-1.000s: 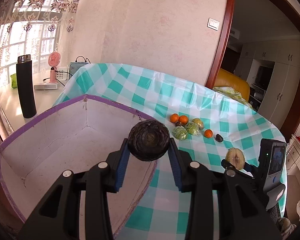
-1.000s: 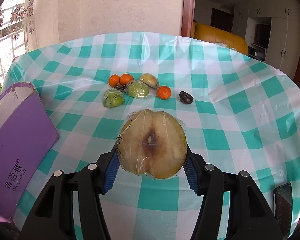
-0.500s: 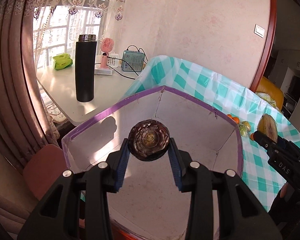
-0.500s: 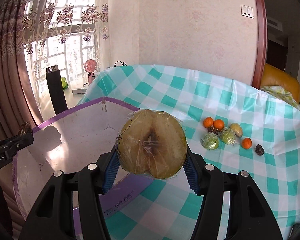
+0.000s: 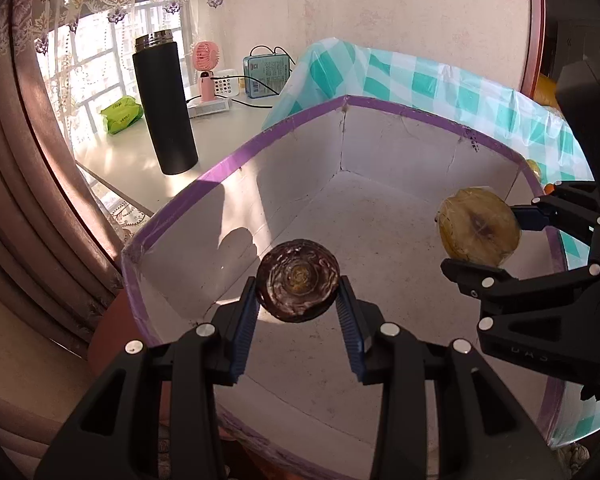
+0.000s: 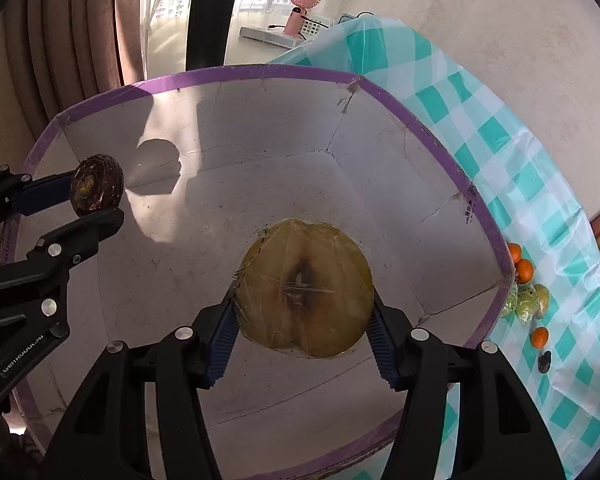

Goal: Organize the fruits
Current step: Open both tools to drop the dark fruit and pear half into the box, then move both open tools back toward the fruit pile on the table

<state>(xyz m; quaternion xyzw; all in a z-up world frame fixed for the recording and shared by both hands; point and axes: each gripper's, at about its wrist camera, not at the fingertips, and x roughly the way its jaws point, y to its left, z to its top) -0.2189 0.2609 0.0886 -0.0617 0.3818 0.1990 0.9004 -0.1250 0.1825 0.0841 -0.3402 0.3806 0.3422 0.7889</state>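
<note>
Purple rim (image 5: 400,110) of the box rings lots of room under my left gripper (image 5: 298,300) squeezing the dark fruit (image 5: 298,286) and my right gripper (image 6: 302,322) squeezing the pear half (image 6: 304,288), whose back is hidden.

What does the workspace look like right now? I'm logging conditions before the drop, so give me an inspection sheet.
Surface: checked tablecloth.
Job's things: purple-rimmed box, nothing lying inside; loose fruits on the cloth beside it.
Clutter: black flask, pink fan, green packet on the side table.
Grippers: left gripper shut on dark round fruit; right gripper shut on wrapped pear half; both over the box.
Cables: black cable by the fan.
Surroundings: curtained window.
</note>
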